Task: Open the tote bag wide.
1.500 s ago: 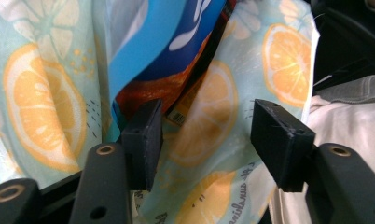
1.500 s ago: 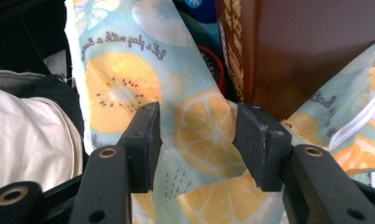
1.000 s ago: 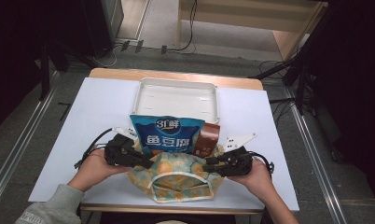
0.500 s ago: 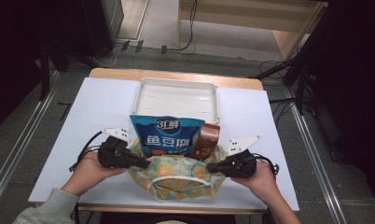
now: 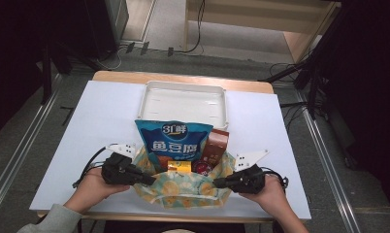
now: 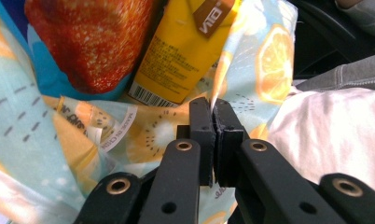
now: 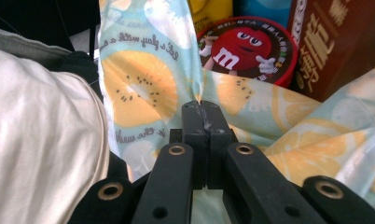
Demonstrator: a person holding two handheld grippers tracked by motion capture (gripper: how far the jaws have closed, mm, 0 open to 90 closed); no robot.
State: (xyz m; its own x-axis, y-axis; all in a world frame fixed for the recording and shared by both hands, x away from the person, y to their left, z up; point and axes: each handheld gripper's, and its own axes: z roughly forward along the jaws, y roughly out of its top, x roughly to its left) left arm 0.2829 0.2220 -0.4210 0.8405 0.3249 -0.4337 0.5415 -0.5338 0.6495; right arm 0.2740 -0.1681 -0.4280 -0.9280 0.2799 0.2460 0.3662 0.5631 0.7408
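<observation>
at table's near edge: left hand-held gripper and right hand-held gripper clamped on soft fruit-print cloth bag rim.

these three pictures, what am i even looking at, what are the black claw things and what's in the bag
No robot here: a person holds a two-jaw clamp tool in each hand. The wide picture looks down from above the table. The two close-ups come from cameras riding on each tool. The left gripper and right gripper are each shut on the rim of a fruit-print cloth bag. Their jaws have just been closing on that fabric. In the bag stand a blue snack packet, a brown box, a yellow drink carton and a red candy tub. Behind lies a white tray.
</observation>
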